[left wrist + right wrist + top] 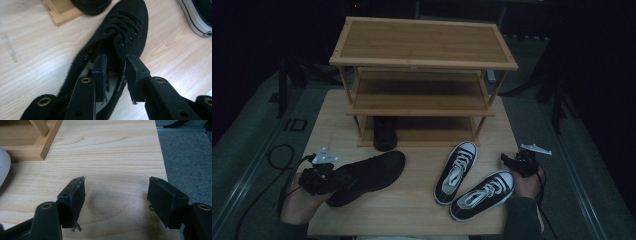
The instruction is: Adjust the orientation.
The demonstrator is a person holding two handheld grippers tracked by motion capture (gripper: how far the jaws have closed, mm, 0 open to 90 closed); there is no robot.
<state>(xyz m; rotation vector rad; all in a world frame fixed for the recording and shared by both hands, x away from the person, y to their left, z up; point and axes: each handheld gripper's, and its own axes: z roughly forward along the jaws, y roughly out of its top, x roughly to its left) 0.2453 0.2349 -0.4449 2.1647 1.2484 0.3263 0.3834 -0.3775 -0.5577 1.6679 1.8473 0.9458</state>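
While the left gripper (318,176) sits at the heel end of the black mesh shoe (368,176), its fingers (99,72) are parted about halfway, straddling the collar of the shoe: one finger is down inside the opening over the pale insole, the other is on the outside of the collar wall, and there's a visible gap so they aren't pinching it. That shoe lies on its sole on the left part of the bench (412,210), toe pointing toward the wooden shoe rack (422,50), which stands at the back of the bench with three shelves. A second black shoe (385,132) is tucked on the bottom shelf, toe facing out, just beyond the first one's toe. Over on the right, a pair of black-and-white canvas sneakers (472,182) lies side by side on the bench, angled, laces up. The right gripper (521,162) hangs just beside the outer sneaker's toe near the bench's right edge; in the right gripper view its fingers (73,197) are spread wide over bare wood with nothing between them, and the rack's leg (46,137) shows at upper left.
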